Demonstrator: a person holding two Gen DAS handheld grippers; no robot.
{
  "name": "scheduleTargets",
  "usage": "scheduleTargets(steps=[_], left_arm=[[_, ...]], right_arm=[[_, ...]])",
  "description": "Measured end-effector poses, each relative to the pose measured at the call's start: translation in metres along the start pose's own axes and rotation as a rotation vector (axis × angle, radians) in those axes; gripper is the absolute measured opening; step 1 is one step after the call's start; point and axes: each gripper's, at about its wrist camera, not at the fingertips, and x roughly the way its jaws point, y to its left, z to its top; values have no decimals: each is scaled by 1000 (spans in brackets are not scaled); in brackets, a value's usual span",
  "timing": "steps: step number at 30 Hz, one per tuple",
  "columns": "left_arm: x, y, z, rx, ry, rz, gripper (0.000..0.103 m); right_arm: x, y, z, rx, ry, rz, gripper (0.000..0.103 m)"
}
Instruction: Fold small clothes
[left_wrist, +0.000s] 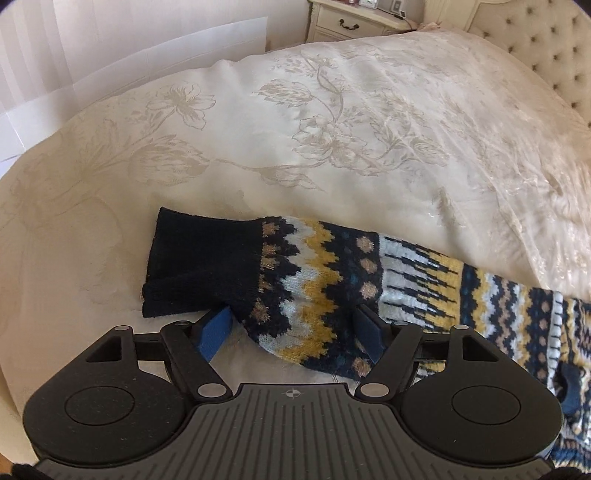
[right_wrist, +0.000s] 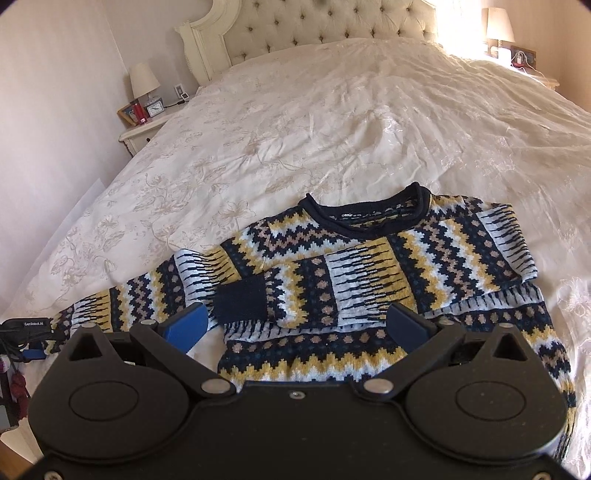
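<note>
A navy, yellow and white patterned knit sweater (right_wrist: 388, 258) lies flat on the bed, neck hole toward the headboard. Its right sleeve is folded across the chest, dark cuff (right_wrist: 242, 299) near the middle. Its left sleeve (left_wrist: 314, 288) stretches out sideways, with a dark cuff (left_wrist: 199, 266). My left gripper (left_wrist: 291, 328) is open, its blue fingers (left_wrist: 214, 332) on either side of this sleeve just behind the cuff. My right gripper (right_wrist: 295, 325) is open and empty over the sweater's lower part. The left gripper also shows in the right wrist view (right_wrist: 26, 338) at the sleeve's end.
The cream floral bedspread (right_wrist: 332, 129) covers the whole bed, with a tufted headboard (right_wrist: 314, 26) at the far end. A nightstand (right_wrist: 144, 129) with a lamp, clock and frame stands at the left. Another lamp (right_wrist: 498, 26) stands at the far right.
</note>
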Motion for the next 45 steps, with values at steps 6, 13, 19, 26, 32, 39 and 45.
scheduleTargets(steps=[6, 13, 19, 26, 32, 39, 45], left_arm=[[-5, 6, -1, -48, -107, 10, 35], [-30, -3, 6, -8, -164, -28, 20], [-70, -31, 16, 75, -255, -77, 19], [-125, -84, 22, 151, -387, -164, 19], [-123, -117, 1, 124, -325, -154, 20], [-106, -99, -38, 37, -254, -121, 38], [-87, -55, -40, -41, -195, -43, 57]], right_arm=[[3, 3, -3, 6, 28, -23, 102], [9, 7, -9, -1, 73, -23, 102], [14, 3, -10, 0, 94, 4, 102], [17, -19, -10, 14, 96, 44, 102], [21, -51, -6, 13, 117, 98, 102], [23, -71, 7, -50, 143, 169, 102], [25, -66, 11, -58, 145, 169, 102]])
